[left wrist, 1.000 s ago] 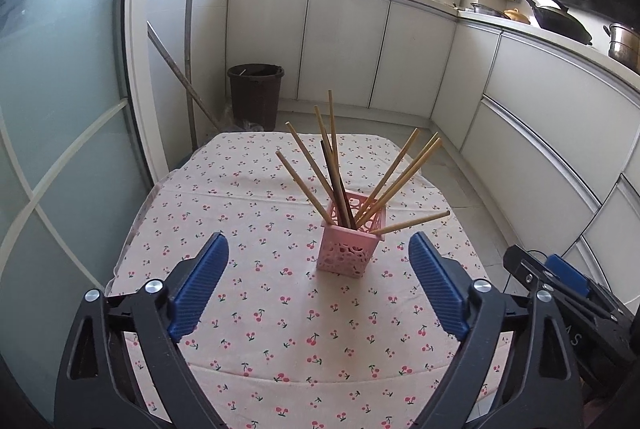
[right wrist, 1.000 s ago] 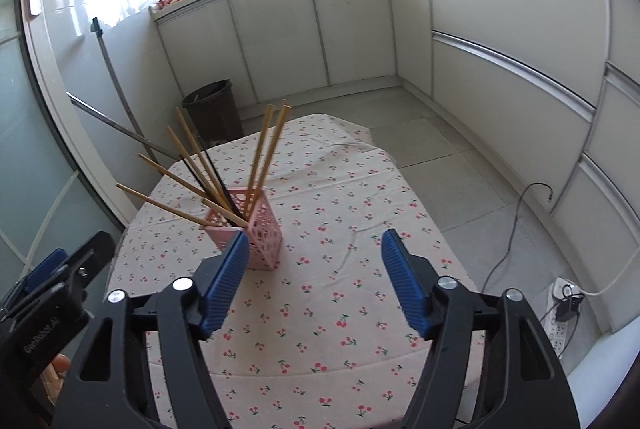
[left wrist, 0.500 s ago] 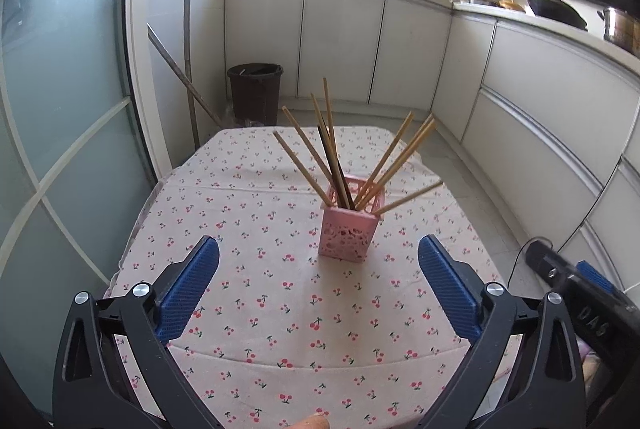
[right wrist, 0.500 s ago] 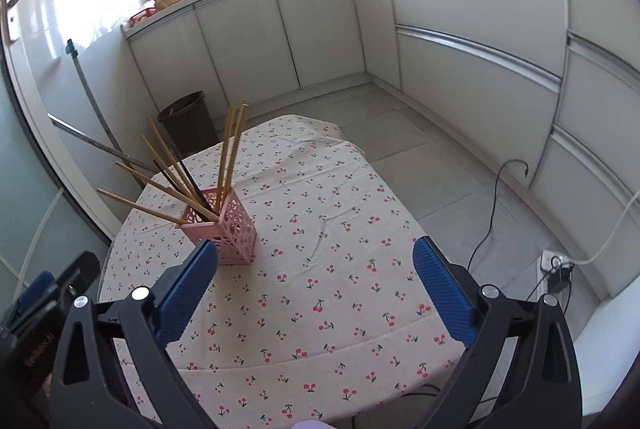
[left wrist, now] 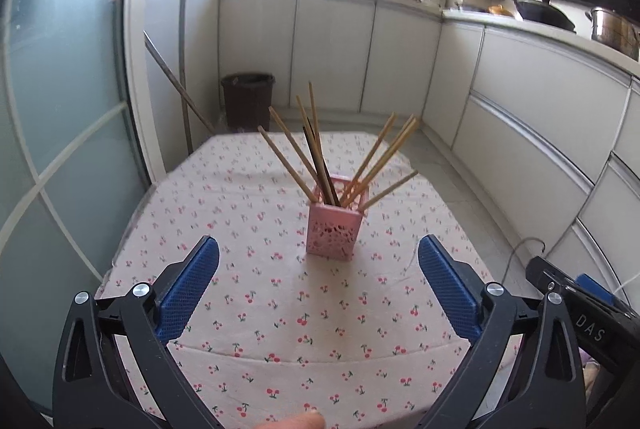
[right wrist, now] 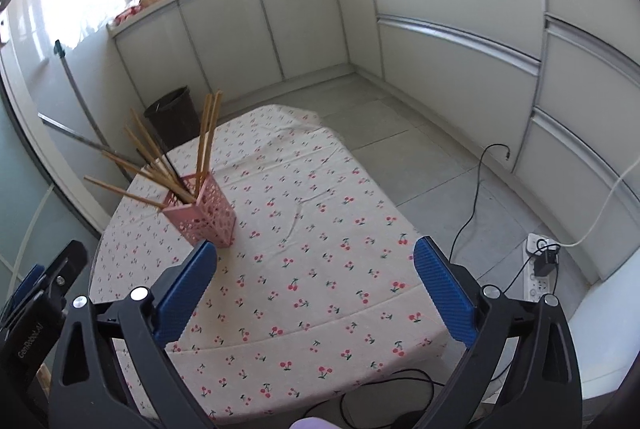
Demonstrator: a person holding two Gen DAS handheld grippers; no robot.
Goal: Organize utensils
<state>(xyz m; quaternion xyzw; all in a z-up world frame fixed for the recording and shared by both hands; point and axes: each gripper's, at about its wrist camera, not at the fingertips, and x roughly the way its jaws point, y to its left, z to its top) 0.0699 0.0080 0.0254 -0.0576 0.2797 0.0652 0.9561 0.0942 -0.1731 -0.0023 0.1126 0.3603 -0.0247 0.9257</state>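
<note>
Chopsticks (left wrist: 320, 153) stand fanned in the pink holder (left wrist: 334, 231) ahead of your left claw (left wrist: 318, 261), whose jaws gape fully with nothing between them; your right claw (right wrist: 316, 263), equally wide and empty, has the holder (right wrist: 202, 215) beside its left pad. Both claws spread wider than a second ago, and sit farther back over the cherry-print bench (left wrist: 280, 309).

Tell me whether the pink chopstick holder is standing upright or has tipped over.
Upright. The pink chopstick holder stands on its base on the cherry-print tablecloth, with the chopsticks fanning out of its open top.
</note>
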